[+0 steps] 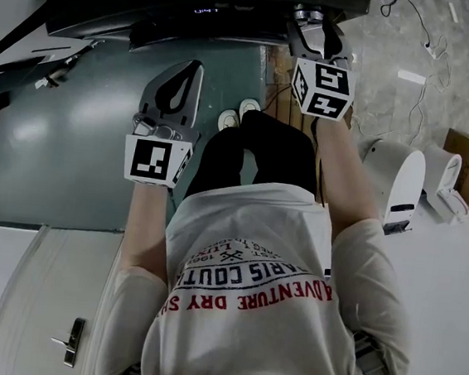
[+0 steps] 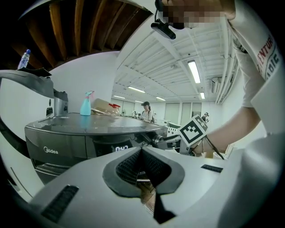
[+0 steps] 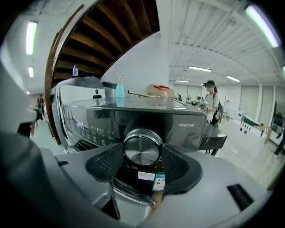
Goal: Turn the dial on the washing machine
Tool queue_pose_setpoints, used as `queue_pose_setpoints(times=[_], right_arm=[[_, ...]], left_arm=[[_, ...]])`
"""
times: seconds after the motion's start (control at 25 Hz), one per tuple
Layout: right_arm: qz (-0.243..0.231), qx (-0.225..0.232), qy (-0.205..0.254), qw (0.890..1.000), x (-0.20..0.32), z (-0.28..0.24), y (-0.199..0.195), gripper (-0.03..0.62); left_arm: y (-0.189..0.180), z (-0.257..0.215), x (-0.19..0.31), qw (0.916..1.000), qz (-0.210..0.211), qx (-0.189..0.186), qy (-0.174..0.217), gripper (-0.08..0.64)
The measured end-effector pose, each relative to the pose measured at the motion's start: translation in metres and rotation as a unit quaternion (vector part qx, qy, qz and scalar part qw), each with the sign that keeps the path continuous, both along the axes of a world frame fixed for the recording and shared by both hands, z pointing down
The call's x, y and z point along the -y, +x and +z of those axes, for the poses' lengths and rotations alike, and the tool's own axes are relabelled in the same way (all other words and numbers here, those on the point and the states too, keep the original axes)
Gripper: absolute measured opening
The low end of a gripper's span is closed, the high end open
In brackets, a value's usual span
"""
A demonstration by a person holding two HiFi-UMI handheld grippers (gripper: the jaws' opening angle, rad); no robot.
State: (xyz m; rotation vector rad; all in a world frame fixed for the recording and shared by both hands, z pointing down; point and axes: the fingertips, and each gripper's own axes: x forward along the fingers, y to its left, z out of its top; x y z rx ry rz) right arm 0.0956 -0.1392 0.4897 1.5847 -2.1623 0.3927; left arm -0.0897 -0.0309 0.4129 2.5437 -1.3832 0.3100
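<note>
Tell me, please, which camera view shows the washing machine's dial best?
The right gripper view: the dial faces the camera, large and centred, gripped by the right tool. The left gripper view shows it small and side-on; in the head view the tool mostly covers it.

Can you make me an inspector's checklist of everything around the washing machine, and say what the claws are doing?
Surface: the washing machine has a dark, shiny, flat top.
Job's things: a round silver dial on the machine's front; the display is lit.
Clutter: a blue spray bottle and a brownish box stand on top.
Grippers: the right claw hugs the dial, one jaw on each side; the left claw is shut on nothing and is not touching the machine.
Cables: thin cables lie on the floor to the right.
Surroundings: a person in a cap stands far behind; white appliances sit on the floor.
</note>
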Motion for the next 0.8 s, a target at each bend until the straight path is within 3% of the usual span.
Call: queue_pose_setpoints(times=[0.12,0.2,0.44,0.64,0.8], right_arm=[[0.009,0.043,-0.012,0.999,0.001,0.000,0.001,0.287],[0.007,0.044,-0.013,0.999,0.001,0.001,0.001,0.287],[-0.041,-0.080,0.043,0.995,-0.004,-0.007,-0.015,0.301],[-0.073,-0.208,0.094,0.971,-0.006,-0.012,-0.018,0.299],[-0.085,-0.250,0.103,0.959,-0.004,-0.011,-0.018,0.294]], left_arm=[[0.002,0.000,0.001,1.0000,0.004,0.000,-0.001,0.015],[0.002,0.001,0.002,1.0000,0.006,0.001,-0.003,0.015],[0.006,0.004,0.000,0.9999,0.013,-0.005,-0.007,0.015],[0.008,0.009,-0.001,0.9997,0.015,-0.010,-0.015,0.015],[0.009,0.009,0.004,0.9995,0.020,-0.016,-0.017,0.015]])
